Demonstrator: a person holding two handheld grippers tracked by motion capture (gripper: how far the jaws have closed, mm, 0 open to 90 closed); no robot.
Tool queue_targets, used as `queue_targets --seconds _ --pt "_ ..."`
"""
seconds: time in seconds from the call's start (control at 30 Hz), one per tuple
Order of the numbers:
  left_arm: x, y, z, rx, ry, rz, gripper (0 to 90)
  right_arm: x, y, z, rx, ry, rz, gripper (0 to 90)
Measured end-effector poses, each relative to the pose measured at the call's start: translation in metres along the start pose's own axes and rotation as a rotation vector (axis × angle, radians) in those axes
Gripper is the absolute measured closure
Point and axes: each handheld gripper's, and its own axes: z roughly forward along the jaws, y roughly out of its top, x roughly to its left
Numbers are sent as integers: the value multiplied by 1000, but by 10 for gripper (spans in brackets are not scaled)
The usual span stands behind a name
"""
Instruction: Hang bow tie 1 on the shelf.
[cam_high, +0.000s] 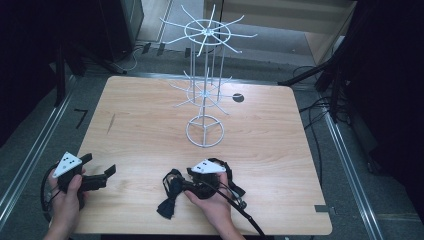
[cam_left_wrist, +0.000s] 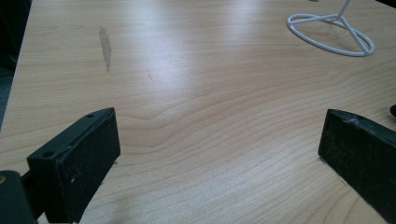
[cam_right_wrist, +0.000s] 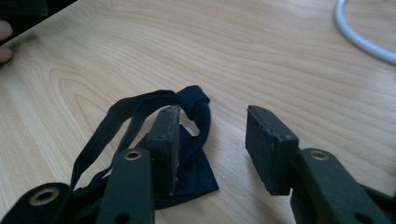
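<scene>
Dark navy bow tie lying flat on the near edge of the wooden bench, its strap looped up toward the knot, just left of the right gripper. In the right gripper view, bow tie seen close: one jaw set down against the cloth beside the knot, the other standing apart over bare wood, so half spread and not yet pinching anything, though the knot and part of the strap sit in or near the gap. Left gripper resting near the left edge of the bench, well apart from the bow tie, jaws spread wide over plain wood with nothing between them in the left gripper view. White wire display rack upright toward the far middle of the bench, its ring base visible from the left gripper, hooks bare. Step in hand, by all appearance: the grasp of the bow tie, probably for hanging on the rack. Next move likely calls for centring the knot or strap between the pads, pressing together firmly on the thin cloth, then lifting clear of the bench without dragging the loose strap; some risk of catching only one layer and letting the rest slip.
</scene>
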Motion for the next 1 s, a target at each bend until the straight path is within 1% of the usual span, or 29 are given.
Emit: queue_targets --seconds 0.07,0.27,0.33,0.47,0.57,0.7,0.93,1.0 --pt "0 0 0 -1 1 0 0 1 1 3 11 5 -10 592" --pt "0 0 0 -2 1 -2 0 1 2 9 57 15 -17 675" --pt "0 0 0 -1 0 -3 0 1 2 9 71 14 -25 727" --pt "0 0 0 -1 0 -1 0 -1 1 7 82 18 -41 840" --pt "0 0 0 -2 0 -1 0 -1 0 5 86 19 -54 871" --pt "0 0 0 -2 0 -2 0 -2 1 0 56 13 -64 879" --pt "0 0 0 -2 -1 -3 0 -4 11 -18 -51 -1 -84 881" --pt "0 0 0 -2 -1 -2 0 -4 13 -22 -75 -4 -83 882"
